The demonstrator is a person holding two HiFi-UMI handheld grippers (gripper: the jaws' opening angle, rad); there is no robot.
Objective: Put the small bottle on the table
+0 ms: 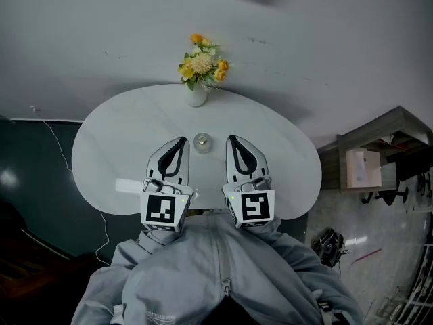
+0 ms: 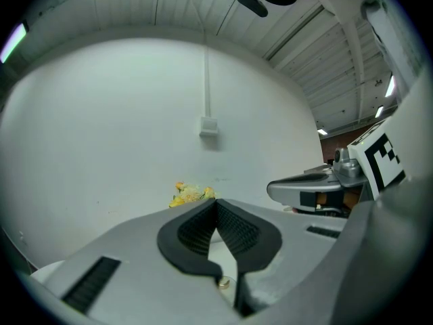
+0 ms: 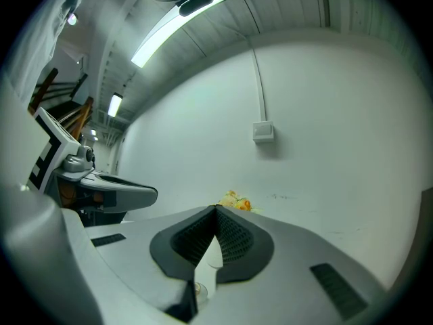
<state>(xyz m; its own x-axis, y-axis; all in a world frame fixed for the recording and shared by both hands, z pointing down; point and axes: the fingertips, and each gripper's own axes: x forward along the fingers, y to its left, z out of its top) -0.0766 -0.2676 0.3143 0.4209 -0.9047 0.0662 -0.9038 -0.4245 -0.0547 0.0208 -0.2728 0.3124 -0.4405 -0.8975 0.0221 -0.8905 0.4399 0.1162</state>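
Left gripper (image 1: 182,141) and right gripper (image 1: 232,139), both clenched empty, flank upright small bottle (image 1: 201,142).

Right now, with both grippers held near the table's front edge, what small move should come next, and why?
Probably none beyond easing both grippers back: the small bottle already stands on the table, free between the left gripper and the right gripper, whose jaws are both shut on nothing.

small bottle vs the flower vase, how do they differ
The small bottle is smaller and glassy-looking; the vase is white and holds yellow flowers. The small bottle stands mid-table; the vase stands at the far edge. Both rest on the white table.
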